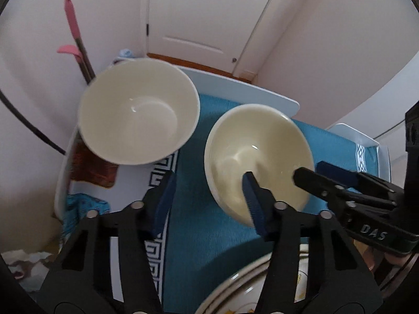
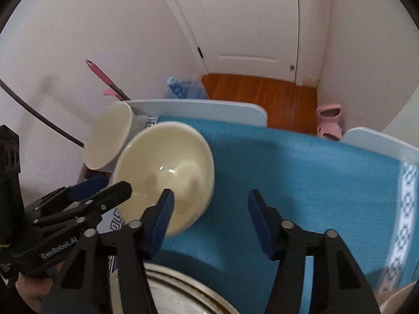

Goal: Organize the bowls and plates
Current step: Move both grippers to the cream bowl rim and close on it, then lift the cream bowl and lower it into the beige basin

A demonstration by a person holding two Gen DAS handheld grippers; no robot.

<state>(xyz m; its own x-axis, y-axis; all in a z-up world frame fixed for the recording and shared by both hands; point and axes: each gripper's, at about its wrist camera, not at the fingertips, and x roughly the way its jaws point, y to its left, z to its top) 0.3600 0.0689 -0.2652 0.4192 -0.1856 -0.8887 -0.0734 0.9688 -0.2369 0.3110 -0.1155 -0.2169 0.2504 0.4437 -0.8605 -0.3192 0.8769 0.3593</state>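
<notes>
Two cream bowls sit on the teal cloth (image 2: 301,172) over the white table (image 1: 251,89): a larger bowl (image 1: 138,112) at the far left edge, a smaller bowl (image 1: 258,159) just beside it. A patterned plate (image 1: 235,290) lies nearest. The left gripper (image 1: 207,204) and right gripper (image 2: 209,217) both hover with fingers spread, pinching nothing

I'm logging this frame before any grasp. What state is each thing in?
Left bowl: upright, empty, untouched.
Right bowl: upright, empty, on the blue cloth, not gripped.
Plate: flat at the near edge, partly hidden.
Left gripper: open, nothing between its fingers.
Right gripper: open, nothing between its fingers.
Door: closed.
</notes>
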